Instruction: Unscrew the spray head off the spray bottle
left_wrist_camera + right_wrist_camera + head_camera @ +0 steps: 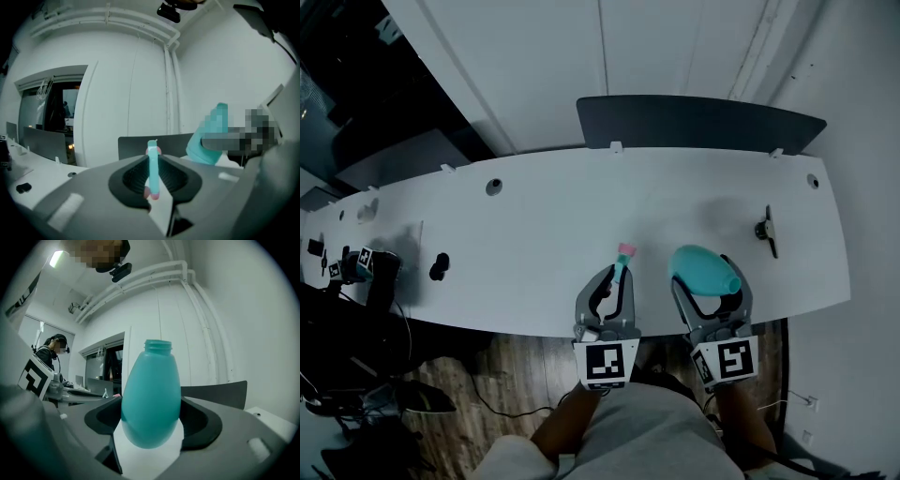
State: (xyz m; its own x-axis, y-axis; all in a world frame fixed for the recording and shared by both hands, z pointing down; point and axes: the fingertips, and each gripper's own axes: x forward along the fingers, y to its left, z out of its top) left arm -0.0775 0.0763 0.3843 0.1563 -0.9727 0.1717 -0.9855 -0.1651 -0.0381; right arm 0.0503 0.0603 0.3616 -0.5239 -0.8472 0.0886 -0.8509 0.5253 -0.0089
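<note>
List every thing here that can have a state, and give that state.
spray bottle: head off, neck open, clamped in the right gripper.
spray head: off the spray bottle, pinched in the left gripper.
left gripper: shut on the spray head.
right gripper: shut on the spray bottle.

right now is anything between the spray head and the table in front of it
Nothing visible. The left gripper is shut on the spray head, off the bottle, and the table just ahead is bare.

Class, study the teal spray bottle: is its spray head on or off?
Off. The teal bottle, clamped in the right gripper, shows a bare open neck; the spray head is held apart in the left gripper.
</note>
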